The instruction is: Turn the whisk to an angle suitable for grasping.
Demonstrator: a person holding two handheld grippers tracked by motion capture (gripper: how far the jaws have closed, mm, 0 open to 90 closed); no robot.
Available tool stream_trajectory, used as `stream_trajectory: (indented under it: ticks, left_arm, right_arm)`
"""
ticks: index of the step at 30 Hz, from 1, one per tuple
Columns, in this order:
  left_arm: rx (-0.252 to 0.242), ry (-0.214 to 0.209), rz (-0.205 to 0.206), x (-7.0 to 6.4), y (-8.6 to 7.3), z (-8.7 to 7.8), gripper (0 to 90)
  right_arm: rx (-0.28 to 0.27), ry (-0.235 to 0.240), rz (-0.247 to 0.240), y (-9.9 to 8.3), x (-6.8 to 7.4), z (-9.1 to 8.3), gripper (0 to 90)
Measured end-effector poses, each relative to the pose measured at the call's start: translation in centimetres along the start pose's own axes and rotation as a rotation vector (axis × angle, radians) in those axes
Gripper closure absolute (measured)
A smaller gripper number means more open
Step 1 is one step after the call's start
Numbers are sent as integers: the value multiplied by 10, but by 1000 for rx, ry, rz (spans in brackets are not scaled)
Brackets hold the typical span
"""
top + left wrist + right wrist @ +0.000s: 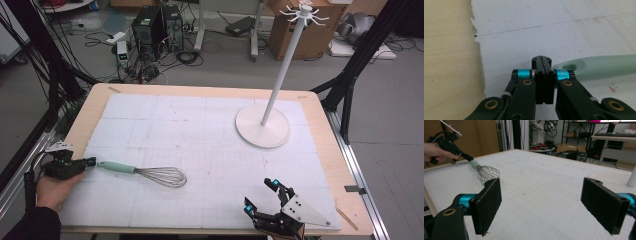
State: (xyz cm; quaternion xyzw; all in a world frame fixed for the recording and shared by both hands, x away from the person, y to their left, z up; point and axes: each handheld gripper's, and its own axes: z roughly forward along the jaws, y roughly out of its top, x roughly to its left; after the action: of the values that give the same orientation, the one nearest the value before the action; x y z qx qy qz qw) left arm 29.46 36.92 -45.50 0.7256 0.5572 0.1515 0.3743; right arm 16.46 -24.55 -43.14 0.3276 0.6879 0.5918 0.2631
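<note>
Covering most of the surface point(330, 165) is a white gridded mat point(200, 125); bare wood shows as a border along every edge. Beyond the far edge the room floor carries computer towers point(157, 25), loose cables and cardboard boxes point(310, 27). Black frame legs stand at both sides.

Count: one whisk, one white stand, two tools.

The whisk point(145, 173) lies flat on the mat near the left edge, toward the near side. Its long axis runs roughly parallel to the near edge, the pale green handle pointing at the left edge and the wire head pointing toward the right edge.

The white stand point(263, 126) sits upright toward the far right corner, on a round base with a tall pole and hooked arms at the top.

The left tool point(90, 161), held in a hand point(50, 192) at the left edge, has its jaws pressed together with nothing between them; their tip sits just beside the handle end, and contact cannot be confirmed.

The right tool point(261, 194) rests at the near edge, right of centre, jaws spread wide and holding nothing.
</note>
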Motion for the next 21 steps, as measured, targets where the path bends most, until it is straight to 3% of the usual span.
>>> stream_trajectory:
  ticks: [17, 21]
  left_arm:
    - [18, 1, 31, -11, 0, 2, 900]
    - [23, -4, 63, -18, 4, 4, 900]
  right_arm:
    - [-1, 3, -1, 0, 0, 1, 158]
    - [-1, 3, -1, 0, 0, 1, 158]
